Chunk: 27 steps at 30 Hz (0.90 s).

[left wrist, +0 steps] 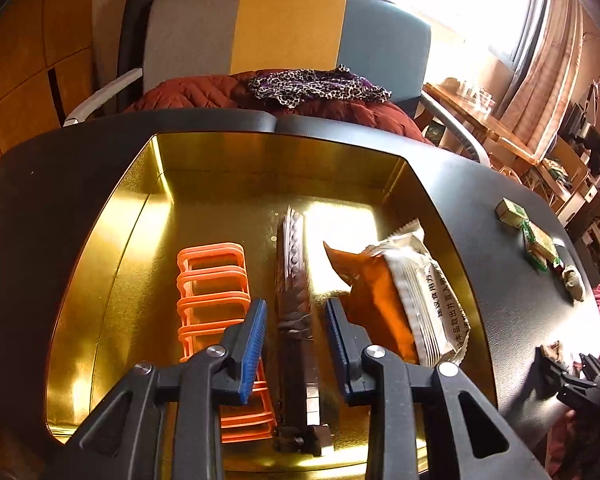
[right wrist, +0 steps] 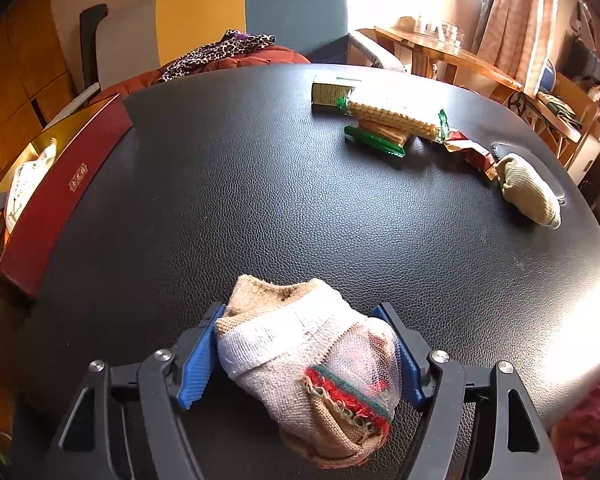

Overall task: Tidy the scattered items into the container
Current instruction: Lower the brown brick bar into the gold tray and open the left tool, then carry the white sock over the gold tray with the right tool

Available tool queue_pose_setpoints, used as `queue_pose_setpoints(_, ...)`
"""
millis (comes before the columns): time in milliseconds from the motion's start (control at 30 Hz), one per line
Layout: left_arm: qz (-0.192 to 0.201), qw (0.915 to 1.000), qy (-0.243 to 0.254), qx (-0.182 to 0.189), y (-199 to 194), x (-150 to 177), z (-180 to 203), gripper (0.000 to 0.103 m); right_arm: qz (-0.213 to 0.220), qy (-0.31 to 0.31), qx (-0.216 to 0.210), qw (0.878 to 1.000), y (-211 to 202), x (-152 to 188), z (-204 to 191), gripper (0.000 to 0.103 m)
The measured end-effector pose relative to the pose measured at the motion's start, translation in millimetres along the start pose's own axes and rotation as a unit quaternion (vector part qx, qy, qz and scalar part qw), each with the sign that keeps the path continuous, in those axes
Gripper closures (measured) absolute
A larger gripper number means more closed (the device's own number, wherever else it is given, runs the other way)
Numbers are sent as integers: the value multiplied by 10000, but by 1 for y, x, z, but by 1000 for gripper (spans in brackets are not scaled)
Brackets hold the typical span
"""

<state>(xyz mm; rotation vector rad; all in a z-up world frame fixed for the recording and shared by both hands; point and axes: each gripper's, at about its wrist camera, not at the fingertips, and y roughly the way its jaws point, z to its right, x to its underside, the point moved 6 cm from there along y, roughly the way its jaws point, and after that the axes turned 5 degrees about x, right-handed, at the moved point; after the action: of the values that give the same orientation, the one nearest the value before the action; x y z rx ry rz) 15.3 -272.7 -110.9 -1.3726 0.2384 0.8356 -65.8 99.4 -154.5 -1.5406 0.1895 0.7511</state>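
Black leather surface (right wrist: 300,208) still carries wafer packs (right wrist: 392,116) at one o'clock, while my left claw (left wrist: 296,336) hangs spread over the knife (left wrist: 294,280) in the gold tin (left wrist: 100,264) and my right claw (right wrist: 300,360) pinches a sock (right wrist: 308,372).

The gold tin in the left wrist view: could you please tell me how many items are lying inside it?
3 in the gold tin: an orange rack on the left, a dark toy knife in the middle, and a snack packet on the right. Smaller items may be hidden beneath them.
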Motion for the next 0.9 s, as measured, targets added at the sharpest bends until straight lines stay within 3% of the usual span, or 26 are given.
queue_pose_setpoints(367,327,9993,-183,55,-43,14,-7,70,26,-15,11,10000,0,2,1,27)
queue_pose_setpoints(500,416,9990,-86,123,-64,30,2,62,62,41,2,10000,0,1,2,27)
queue_pose_setpoints(700,417,9981,133,425,-79,50,29,60,133,205,17,9997,-2,1,2,29)
queue_pose_setpoints(900,349,9971,193,644,-79,57,47,59,167,179,-59,9997,-7,-3,-7,50)
